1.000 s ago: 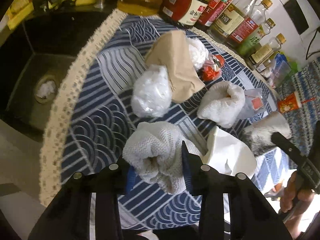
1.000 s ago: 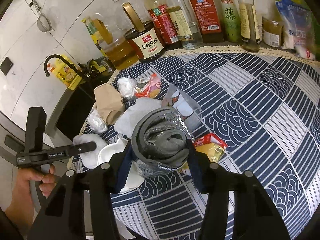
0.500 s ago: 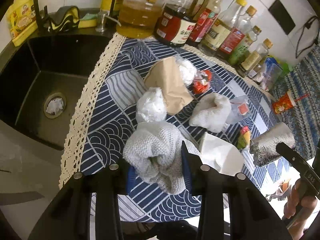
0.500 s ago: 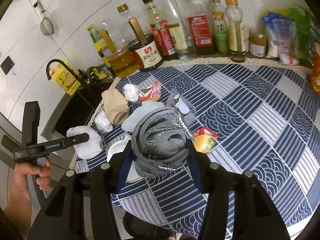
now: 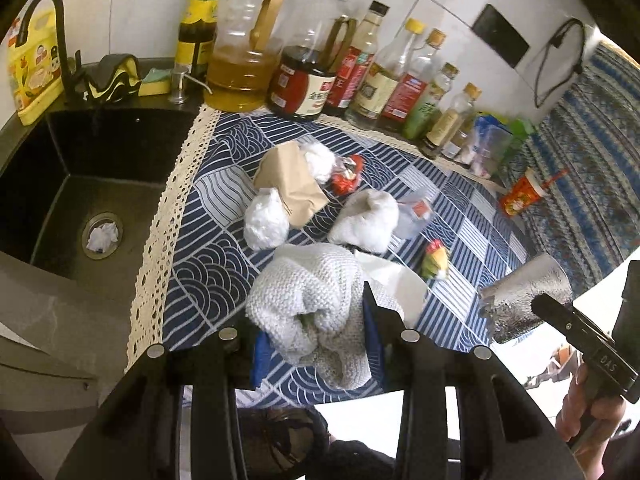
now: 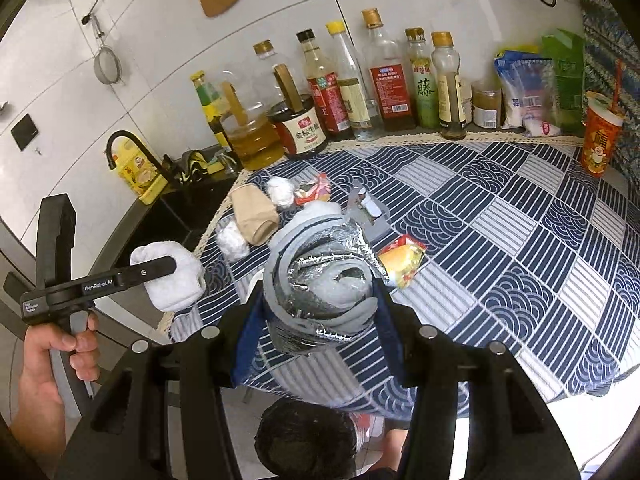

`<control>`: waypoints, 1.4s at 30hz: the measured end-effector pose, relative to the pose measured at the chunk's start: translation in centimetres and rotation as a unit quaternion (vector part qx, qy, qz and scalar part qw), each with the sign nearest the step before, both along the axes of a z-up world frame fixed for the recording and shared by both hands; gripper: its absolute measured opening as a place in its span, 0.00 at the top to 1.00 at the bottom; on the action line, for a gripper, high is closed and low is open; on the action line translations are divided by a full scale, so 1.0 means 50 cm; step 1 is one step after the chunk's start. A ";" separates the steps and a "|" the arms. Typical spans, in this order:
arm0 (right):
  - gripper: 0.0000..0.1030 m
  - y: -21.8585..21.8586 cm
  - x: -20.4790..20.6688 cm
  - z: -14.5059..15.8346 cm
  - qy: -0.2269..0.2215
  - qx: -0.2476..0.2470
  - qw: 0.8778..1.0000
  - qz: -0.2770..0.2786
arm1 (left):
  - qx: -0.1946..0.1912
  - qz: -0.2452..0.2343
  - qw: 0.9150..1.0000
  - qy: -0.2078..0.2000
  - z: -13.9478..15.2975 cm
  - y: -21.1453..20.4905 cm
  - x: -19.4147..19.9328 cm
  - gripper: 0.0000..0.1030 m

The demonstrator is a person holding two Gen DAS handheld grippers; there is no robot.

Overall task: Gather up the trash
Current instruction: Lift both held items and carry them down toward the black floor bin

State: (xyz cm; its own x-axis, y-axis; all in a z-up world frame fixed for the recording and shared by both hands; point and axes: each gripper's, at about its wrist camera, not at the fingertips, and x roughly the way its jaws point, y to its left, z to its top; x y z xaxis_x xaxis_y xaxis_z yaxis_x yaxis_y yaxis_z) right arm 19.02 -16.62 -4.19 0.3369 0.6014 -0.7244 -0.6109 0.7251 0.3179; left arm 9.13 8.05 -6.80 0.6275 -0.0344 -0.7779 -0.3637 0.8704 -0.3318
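Item 1 — left hand-held gripper [image 5: 316, 344], clamped on a white knitted cloth wad [image 5: 312, 304], held above the near edge of the tabletop [image 5: 200, 280]. Soft, light, compressible; a grip across the bulk should hold.

Item 2 — right hand-held gripper [image 6: 316, 312], closed around a foil-lined grey roll [image 6: 320, 280], also clear of the tabletop. Probably light and springy; the foil may crumple or slip.

Remaining on the tabletop: white sheet [image 5: 396, 284], yellow wrapper [image 5: 434, 260], second white wad [image 5: 368, 220], crumpled white plastic [image 5: 266, 220], brown paper bag [image 5: 292, 184], red wrapper [image 5: 346, 176].

Beyond — sink [image 5: 100, 168] with a scrap in its drain, and a row of bottles [image 5: 360, 76] along the wall, near enough to knock.
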 end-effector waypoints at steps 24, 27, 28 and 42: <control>0.49 0.026 -0.249 -0.040 0.020 -0.003 0.999 0.044 | -0.023 -0.027 0.999 0.027 -0.060 -0.080 -0.209 0.65; 0.49 0.028 -0.267 -0.057 0.029 -0.008 0.998 0.048 | -0.030 -0.026 0.999 0.036 -0.077 -0.085 -0.221 0.65; 0.49 0.029 -0.273 -0.065 0.034 -0.011 0.998 0.049 | -0.033 -0.025 0.998 0.040 -0.085 -0.088 -0.227 0.65; 0.49 0.037 -0.311 -0.155 0.084 -0.043 0.994 0.053 | -0.066 -0.015 0.994 0.080 -0.175 -0.110 -0.261 0.64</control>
